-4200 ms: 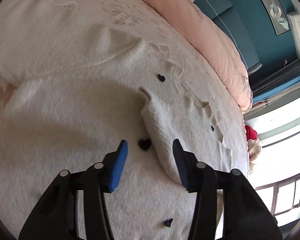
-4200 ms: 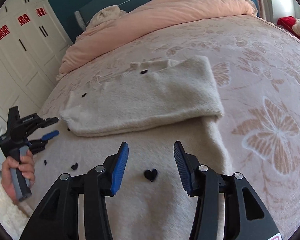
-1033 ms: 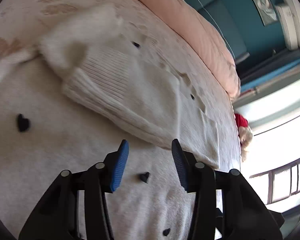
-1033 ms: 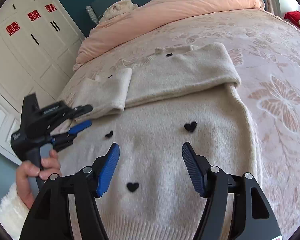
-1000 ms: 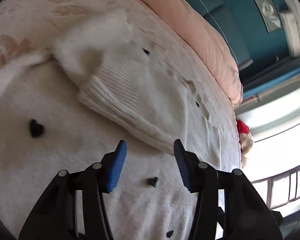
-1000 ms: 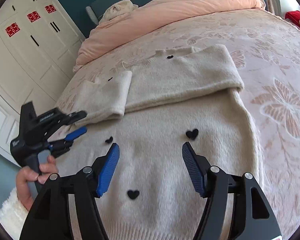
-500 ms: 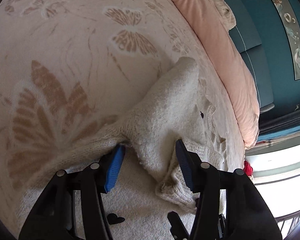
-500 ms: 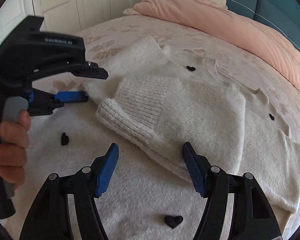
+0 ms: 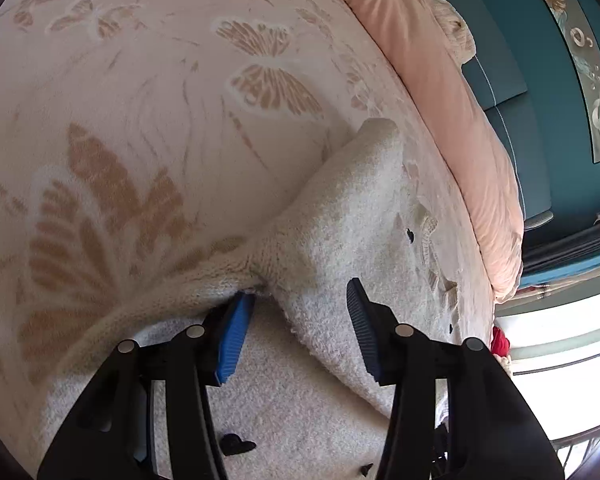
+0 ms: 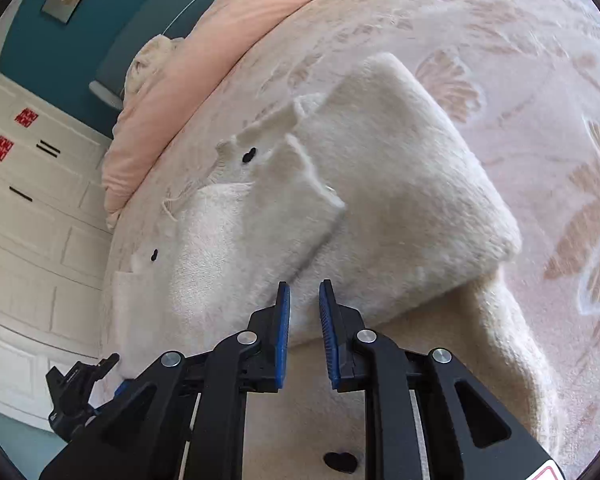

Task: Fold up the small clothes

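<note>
A cream sweater (image 10: 380, 200) (black hearts on it) is spread on the bed (image 10: 520, 80), both sleeves folded over its body. The left gripper (image 9: 296, 312) is held spread around a sleeve fold. The right gripper (image 10: 303, 304), jaws just narrowed to a slim gap, grips nothing.

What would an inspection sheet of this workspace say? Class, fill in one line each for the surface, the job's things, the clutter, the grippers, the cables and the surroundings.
Surface: bedspread with a butterfly pattern, pink duvet heaped at its far end.
Job's things: cream sweater with black hearts, lying flat, both sleeves folded across the body.
Clutter: cream bundle against the headboard.
Grippers: left gripper open, straddling a sleeve fold, one pad tucked under the knit edge; right gripper jaws have just been closing, a narrow gap remains, nothing pinched.
Cables: nothing seen.
Surroundings: teal headboard, white wardrobe, bright window.
</note>
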A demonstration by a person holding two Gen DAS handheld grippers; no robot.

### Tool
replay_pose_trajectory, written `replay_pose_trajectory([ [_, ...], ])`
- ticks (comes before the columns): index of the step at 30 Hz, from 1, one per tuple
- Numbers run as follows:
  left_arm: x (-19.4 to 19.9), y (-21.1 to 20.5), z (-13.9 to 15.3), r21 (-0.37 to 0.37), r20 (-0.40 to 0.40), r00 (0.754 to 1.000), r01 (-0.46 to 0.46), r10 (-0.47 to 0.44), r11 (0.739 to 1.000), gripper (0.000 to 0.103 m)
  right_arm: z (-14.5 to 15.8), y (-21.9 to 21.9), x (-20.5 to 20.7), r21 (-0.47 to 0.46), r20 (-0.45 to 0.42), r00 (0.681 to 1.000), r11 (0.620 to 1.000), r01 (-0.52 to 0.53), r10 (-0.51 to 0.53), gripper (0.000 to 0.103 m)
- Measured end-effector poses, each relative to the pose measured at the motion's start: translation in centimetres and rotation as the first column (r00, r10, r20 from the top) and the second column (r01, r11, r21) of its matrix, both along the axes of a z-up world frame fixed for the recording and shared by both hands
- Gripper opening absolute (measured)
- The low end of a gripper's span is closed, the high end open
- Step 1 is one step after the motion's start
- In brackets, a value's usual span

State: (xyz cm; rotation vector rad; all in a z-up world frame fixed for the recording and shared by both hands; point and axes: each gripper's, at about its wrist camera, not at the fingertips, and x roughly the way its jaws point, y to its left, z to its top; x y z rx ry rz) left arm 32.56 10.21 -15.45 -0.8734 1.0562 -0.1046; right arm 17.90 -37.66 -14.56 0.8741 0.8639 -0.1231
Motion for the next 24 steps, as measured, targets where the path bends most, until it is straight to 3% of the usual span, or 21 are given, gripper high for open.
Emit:
replay_pose_trajectory([
  [2,-0.1,0.0,-0.1,-0.044,-0.022,0.999,-0.03,0.029,0.999,0.049,0.7,0.0,-0.5,-0.014,0.037,0.999,1.0,0.013,-0.013,0.035],
  [3,-0.1,0.0,-0.1,-0.062,-0.027,0.999,-0.046,0.044,0.997,0.049,1.1,0.1,-0.4,-0.02,0.054,0.998,1.0,0.017,-0.016,0.055],
  [4,-0.1,-0.1,0.0,-0.069,-0.027,0.998,-0.057,0.055,0.996,0.049,1.4,0.1,-0.3,-0.016,0.071,0.997,1.0,0.02,-0.019,0.061],
  [7,0.1,-0.8,0.6,-0.069,0.001,0.998,-0.059,0.059,0.996,0.046,1.6,0.5,1.8,-0.011,0.073,0.997,1.0,0.002,-0.002,0.062],
  [8,0.4,-1.0,0.9,-0.06,0.012,0.998,-0.054,0.055,0.997,0.042,1.2,0.6,2.7,-0.015,0.055,0.998,1.0,-0.004,0.005,0.06],
  [9,0.6,-1.2,1.4,-0.048,0.029,0.998,-0.05,0.052,0.998,0.028,0.8,0.6,3.9,-0.025,0.025,1.0,1.0,-0.01,0.011,0.041],
  [10,1.0,-1.3,2.0,-0.036,0.053,0.998,-0.043,0.045,0.998,0.015,0.7,0.7,4.9,-0.03,0.003,1.0,0.999,-0.017,0.018,0.012],
  [11,1.2,-1.2,2.9,-0.021,0.08,0.996,-0.04,0.041,0.999,0.008,1.1,0.7,5.6,-0.017,0.002,1.0,0.999,-0.029,0.029,0.012],
  [12,1.4,-1.0,3.8,0.0,0.112,0.993,-0.038,0.038,0.999,0.008,2.8,0.8,5.6,-0.001,0.074,0.997,0.999,-0.036,0.036,0.011],
  [14,1.6,-0.7,5.8,0.061,0.183,0.983,-0.031,0.019,0.998,0.008,8.2,1.8,4.5,-0.066,0.268,0.961,0.996,-0.057,0.072,0.011],
  [16,1.9,-0.4,6.0,0.106,0.193,0.981,-0.026,0.005,0.994,0.008,11.3,1.9,2.5,-0.123,0.387,0.918,0.991,-0.047,0.092,0.01],
  [17,2.1,-0.3,5.1,0.111,0.169,0.986,-0.018,-0.001,0.994,0.008,10.8,1.6,1.8,-0.148,0.381,0.921,0.989,-0.025,0.08,0.01],
  [18,2.4,-0.2,3.9,0.113,0.136,0.991,-0.011,-0.005,0.994,0.008,8.7,1.0,2.0,-0.156,0.303,0.95,0.988,-0.022,0.069,0.01],
  [20,2.4,-0.2,1.7,0.137,0.058,0.998,-0.007,0.0,0.991,0.008,2.6,-0.1,3.0,-0.118,0.073,0.997,0.992,-0.031,0.04,0.01],
  [21,2.1,-0.3,0.9,0.133,0.04,0.999,-0.007,0.002,0.991,0.008,0.6,-0.2,2.9,-0.105,-0.008,0.999,0.994,-0.037,0.037,0.01],
  [24,1.5,0.0,0.7,0.146,0.067,0.998,-0.009,0.0,0.989,0.008,2.0,0.1,1.0,-0.069,0.115,0.993,0.998,-0.011,0.018,0.01],
])
